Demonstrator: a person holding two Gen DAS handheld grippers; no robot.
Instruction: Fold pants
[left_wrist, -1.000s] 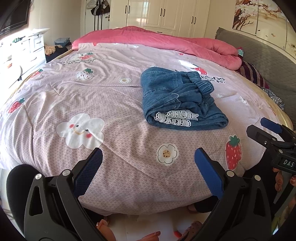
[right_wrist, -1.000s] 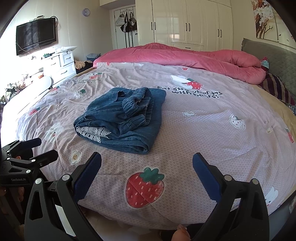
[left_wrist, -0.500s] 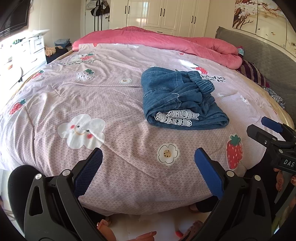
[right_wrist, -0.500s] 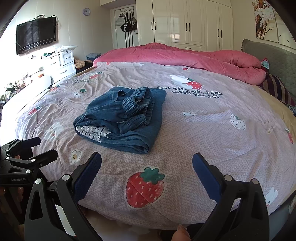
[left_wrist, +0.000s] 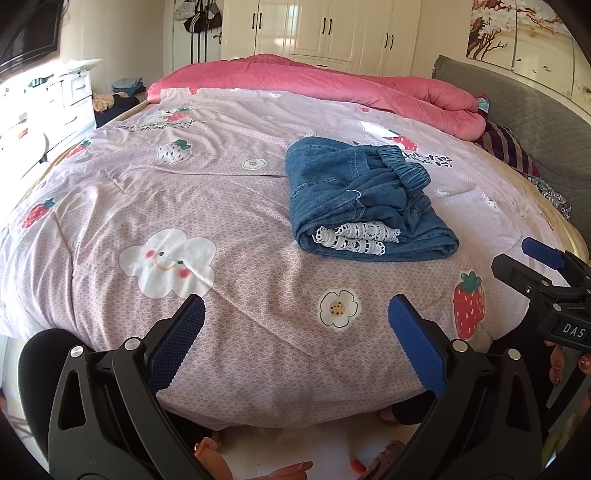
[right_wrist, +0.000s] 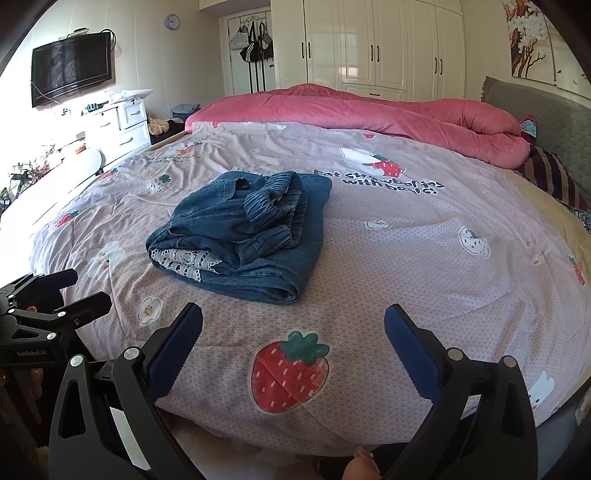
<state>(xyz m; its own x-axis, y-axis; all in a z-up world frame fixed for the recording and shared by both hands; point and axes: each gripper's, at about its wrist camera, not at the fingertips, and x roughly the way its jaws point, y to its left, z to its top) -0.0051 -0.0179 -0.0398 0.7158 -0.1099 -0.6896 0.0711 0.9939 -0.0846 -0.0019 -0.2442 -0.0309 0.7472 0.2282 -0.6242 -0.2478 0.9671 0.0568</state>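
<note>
Blue denim pants (left_wrist: 354, 199) with white lace hems lie folded in a compact bundle on the pink strawberry-print bedspread (left_wrist: 184, 206); they also show in the right wrist view (right_wrist: 251, 229). My left gripper (left_wrist: 295, 325) is open and empty, held back over the bed's near edge, well short of the pants. My right gripper (right_wrist: 293, 332) is open and empty, also back at the bed's near edge. Each gripper shows in the other's view: the right one at the right edge (left_wrist: 532, 269), the left one at the left edge (right_wrist: 62, 291).
A rolled pink duvet (right_wrist: 369, 114) lies across the far side of the bed. A grey headboard (right_wrist: 546, 118) and striped pillow (right_wrist: 554, 177) are at the right. White drawers (right_wrist: 122, 125) and a wall TV (right_wrist: 70, 66) stand left, wardrobes (right_wrist: 376, 44) behind.
Almost nothing has changed; both grippers stay open near the bed's edge and the folded pants lie still, with only a slight camera drift.
</note>
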